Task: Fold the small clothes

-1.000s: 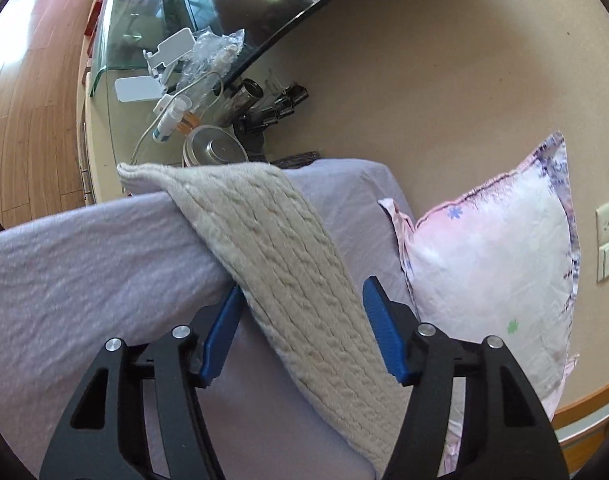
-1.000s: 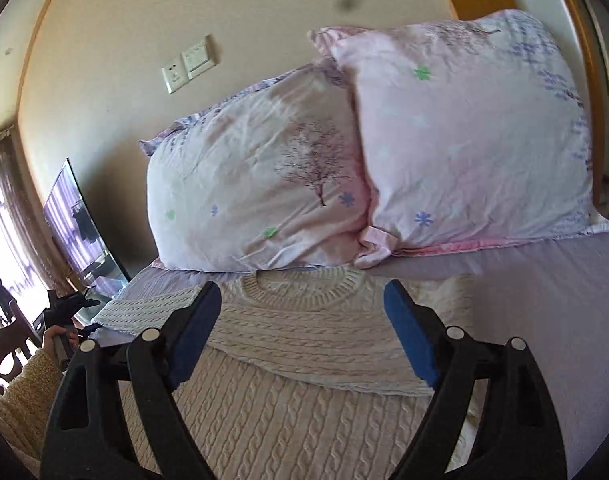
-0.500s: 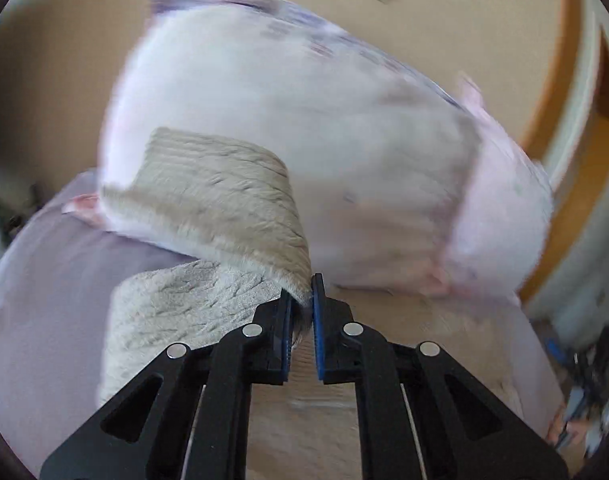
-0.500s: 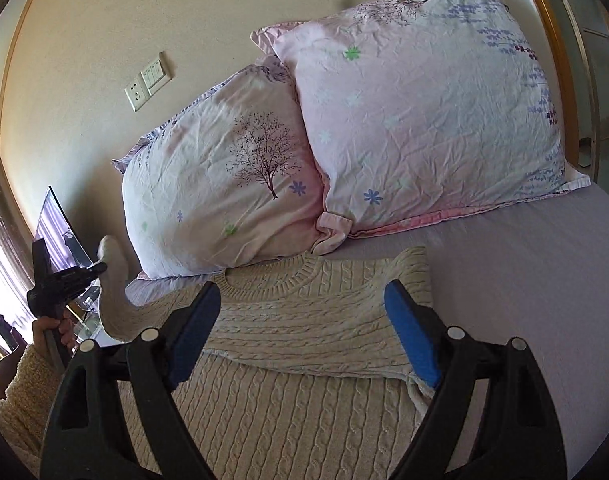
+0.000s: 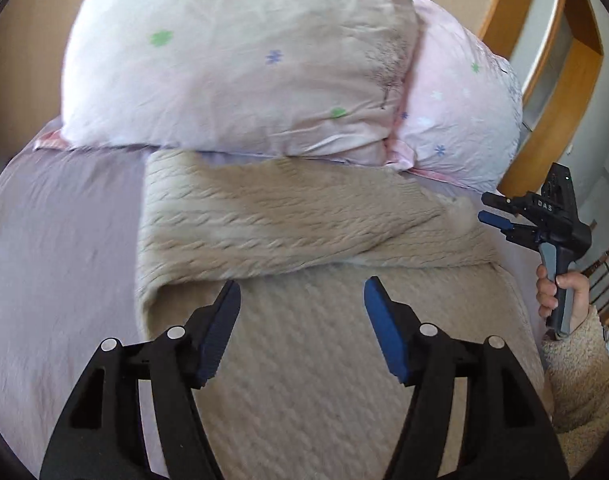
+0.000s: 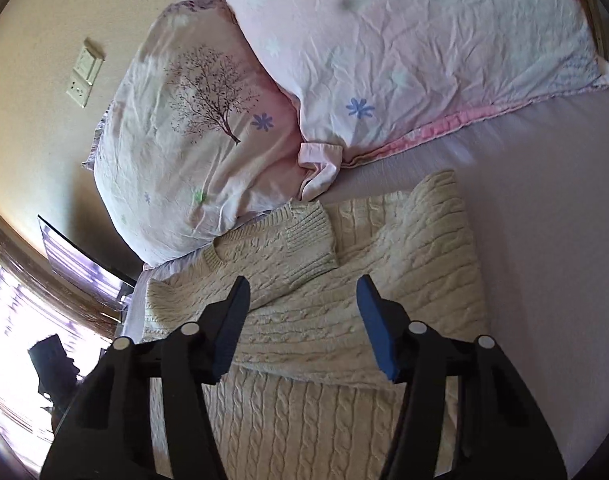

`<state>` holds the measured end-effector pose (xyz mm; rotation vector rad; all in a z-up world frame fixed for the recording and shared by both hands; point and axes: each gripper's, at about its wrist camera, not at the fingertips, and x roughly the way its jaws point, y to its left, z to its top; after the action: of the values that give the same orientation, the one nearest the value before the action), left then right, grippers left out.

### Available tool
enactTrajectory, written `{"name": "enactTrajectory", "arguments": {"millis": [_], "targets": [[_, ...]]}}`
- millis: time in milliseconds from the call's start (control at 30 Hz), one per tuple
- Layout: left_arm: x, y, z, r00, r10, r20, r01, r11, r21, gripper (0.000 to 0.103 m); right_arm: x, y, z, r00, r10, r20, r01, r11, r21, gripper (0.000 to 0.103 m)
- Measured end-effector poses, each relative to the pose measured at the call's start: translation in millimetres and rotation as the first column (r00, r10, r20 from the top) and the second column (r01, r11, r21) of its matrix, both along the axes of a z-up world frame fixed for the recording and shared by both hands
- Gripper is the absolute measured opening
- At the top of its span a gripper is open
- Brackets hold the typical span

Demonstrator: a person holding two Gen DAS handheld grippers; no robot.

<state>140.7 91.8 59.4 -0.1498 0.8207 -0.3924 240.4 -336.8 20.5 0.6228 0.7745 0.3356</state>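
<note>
The cream cable-knit sweater (image 6: 324, 320) lies flat on the lilac bed sheet (image 6: 544, 240), its collar toward the head edge just below the two pink pillows (image 6: 192, 152). Both sleeves are laid across the chest, the ribbed cuff (image 6: 308, 224) of one resting near the collar. As I judge it, the sleeve fold is made and the step in hand is bringing the hem up over the chest; to do it well I should pinch both lower corners at the same moment and lift evenly, so the crossed sleeves do not slide. My left gripper (image 5: 300, 300) hovers over the body of the knit, fingers wide apart and empty. My right gripper (image 6: 302, 300) hangs over the sleeves, likewise spread and holding nothing, tilted toward the pillows.
</note>
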Motion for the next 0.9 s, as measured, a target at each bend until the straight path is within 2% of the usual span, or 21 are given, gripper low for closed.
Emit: {"name": "enactTrajectory", "arguments": {"millis": [67,133,200,233,267,367,400,467,533,600,700,733,767,833,900], "targets": [[-17,22,-8,0.998,0.042,-0.038,-0.042,0.999,-0.01,0.07,24,12,-9,0.998,-0.006,-0.06,0.006,1.0,-0.013,0.054],[-30,35,-18,0.995,0.064,-0.077,-0.065,0.998,-0.014,0.071,45,25,-14,0.995,-0.021,-0.098,0.014,0.997,-0.074,0.054],[-42,42,-26,0.992,0.078,-0.1,-0.08,0.997,-0.017,0.072,57,38,-17,0.994,-0.034,-0.101,0.019,0.99,-0.142,0.051],[-46,45,-31,0.991,0.08,-0.111,-0.083,0.996,-0.025,0.074,60,44,-15,0.996,-0.043,-0.079,0.027,0.981,-0.193,0.035],[-49,47,-35,0.99,0.076,-0.121,-0.082,0.996,-0.037,0.075,61,50,-14,0.997,-0.036,-0.067,0.019,0.973,-0.231,0.01],[-53,47,-44,0.987,0.066,-0.144,-0.074,0.996,-0.05,0.075,41,49,2,0.999,-0.04,0.022,0.044,0.977,-0.207,0.01],[-55,45,-44,0.989,0.064,-0.13,-0.07,0.996,-0.048,0.075,32,45,12,0.997,-0.054,0.061,0.064,0.979,-0.192,0.01],[-60,44,-45,0.992,0.05,-0.119,-0.056,0.997,-0.049,0.075,4,30,28,0.986,-0.11,0.126,0.131,0.977,-0.166,0.009],[-63,43,-46,0.993,0.037,-0.114,-0.045,0.997,-0.067,0.075,-25,13,30,0.972,-0.184,0.146,0.207,0.966,-0.157,0.009],[-67,44,-46,0.994,0.03,-0.107,-0.038,0.996,-0.08,0.075,-41,-3,22,0.967,-0.239,0.086,0.252,0.945,-0.21,0.014],[-75,47,-47,0.994,0.005,-0.112,-0.021,0.989,-0.143,0.075,-78,-29,-1,0.961,-0.276,0.002,0.273,0.948,-0.166,0.029],[-79,48,-48,0.993,-0.007,-0.114,-0.013,0.985,-0.17,0.075,-93,-37,-7,0.96,-0.279,-0.008,0.275,0.95,-0.148,0.05],[-83,49,-49,0.993,-0.018,-0.114,-0.005,0.981,-0.195,0.075,-111,-45,-14,0.959,-0.283,-0.012,0.278,0.951,-0.138,0.06],[-93,52,-50,0.994,-0.031,-0.107,0.005,0.971,-0.237,0.075,-140,-53,-26,0.962,-0.272,-0.034,0.266,0.956,-0.127,0.062],[-106,55,-53,0.993,-0.046,-0.105,0.014,0.956,-0.294,0.071,-168,-65,-40,0.971,-0.228,-0.071,0.225,0.973,-0.051,0.061]]}}
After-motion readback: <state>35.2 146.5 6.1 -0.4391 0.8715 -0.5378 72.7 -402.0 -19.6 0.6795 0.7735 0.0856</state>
